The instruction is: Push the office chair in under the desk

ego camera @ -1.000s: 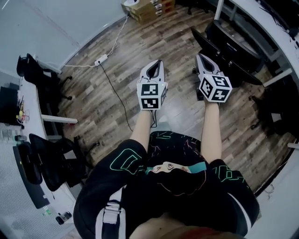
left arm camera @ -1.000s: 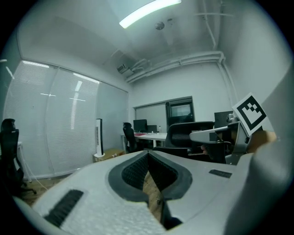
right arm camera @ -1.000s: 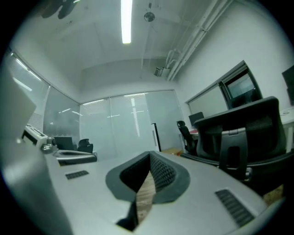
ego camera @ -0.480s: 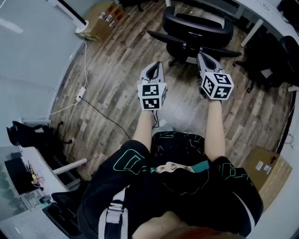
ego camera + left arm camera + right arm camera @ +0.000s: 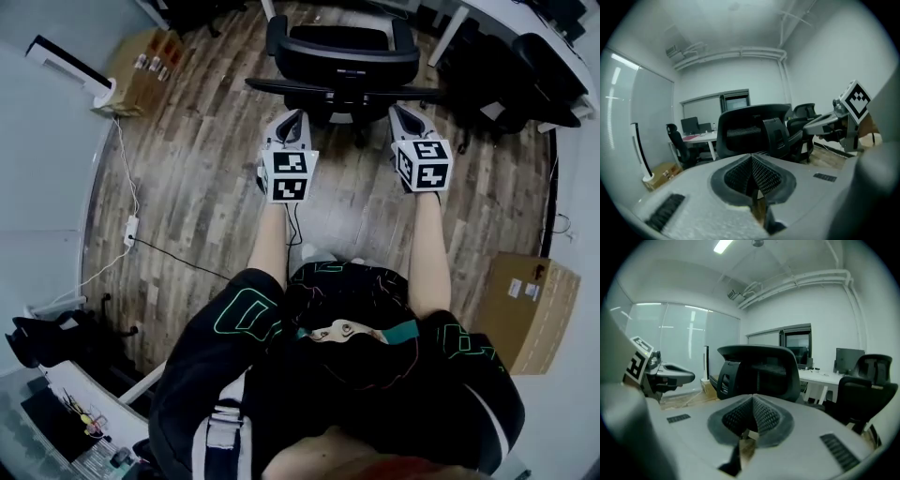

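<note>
- left gripper (image 5: 292, 120) and right gripper (image 5: 403, 114) were held side by side over the wooden floor (image 5: 206, 178); each had its jaws pressed together, empty.
- office chair (image 5: 342, 56) stood just ahead, backrest toward them, untouched.
- desk (image 5: 818, 376) stood beyond the chair.

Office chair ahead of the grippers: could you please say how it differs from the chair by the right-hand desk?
The office chair stands alone on open wood floor; the second chair stands close by a white desk. The office chair is centred in the head view; the second chair is off to the right. Both are black, with tall backs.
</note>
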### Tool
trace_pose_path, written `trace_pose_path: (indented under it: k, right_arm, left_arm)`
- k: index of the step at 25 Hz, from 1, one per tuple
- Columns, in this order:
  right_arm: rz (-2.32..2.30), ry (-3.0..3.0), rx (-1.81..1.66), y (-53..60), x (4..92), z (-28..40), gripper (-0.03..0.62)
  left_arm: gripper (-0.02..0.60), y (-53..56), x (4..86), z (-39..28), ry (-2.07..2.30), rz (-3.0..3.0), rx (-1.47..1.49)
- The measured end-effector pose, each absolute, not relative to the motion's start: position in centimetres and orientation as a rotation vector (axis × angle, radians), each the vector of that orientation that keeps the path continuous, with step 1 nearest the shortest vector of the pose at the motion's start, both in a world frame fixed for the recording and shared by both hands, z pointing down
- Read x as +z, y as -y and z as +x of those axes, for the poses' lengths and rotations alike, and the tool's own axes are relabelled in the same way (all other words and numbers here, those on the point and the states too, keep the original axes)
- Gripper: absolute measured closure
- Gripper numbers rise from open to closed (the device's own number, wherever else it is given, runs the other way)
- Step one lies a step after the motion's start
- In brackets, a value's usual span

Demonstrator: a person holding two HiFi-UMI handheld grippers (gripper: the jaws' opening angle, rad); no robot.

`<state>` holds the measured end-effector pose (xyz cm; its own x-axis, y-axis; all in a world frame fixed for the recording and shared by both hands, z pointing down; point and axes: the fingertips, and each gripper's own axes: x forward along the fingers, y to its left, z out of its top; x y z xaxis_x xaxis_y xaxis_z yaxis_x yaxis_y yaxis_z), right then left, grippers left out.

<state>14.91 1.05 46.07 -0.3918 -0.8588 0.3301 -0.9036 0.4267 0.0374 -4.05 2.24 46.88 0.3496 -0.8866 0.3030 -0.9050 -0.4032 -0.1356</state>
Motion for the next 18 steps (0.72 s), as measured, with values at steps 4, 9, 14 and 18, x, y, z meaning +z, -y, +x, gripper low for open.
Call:
trace_pose_path:
  k: [4, 9, 14, 18]
  right_arm:
    - [1.429, 2.279, 0.088, -0.2, 46.5, 15.1, 0.551]
    - [1.227, 2.175, -0.076, 0.4, 47.1, 14.1, 0.519]
    - [1.058, 2.032, -0.207, 2.0, 48.2, 13.6, 0.491]
    - [0.912, 1.867, -0.295, 3.6, 50.3, 14.0, 0.463]
  left_arm:
    - [0.572, -0.1, 47.8, -3.3, 1.595, 2.665, 0.689]
    - [0.572, 1.4, 49.0, -2.8, 1.460, 2.790, 0.956]
    - [0.494, 2.7, 50.0, -2.6, 1.346, 2.879, 1.213]
    - [0.454, 4.4, 51.5, -2.5, 1.239, 2.930, 1.522]
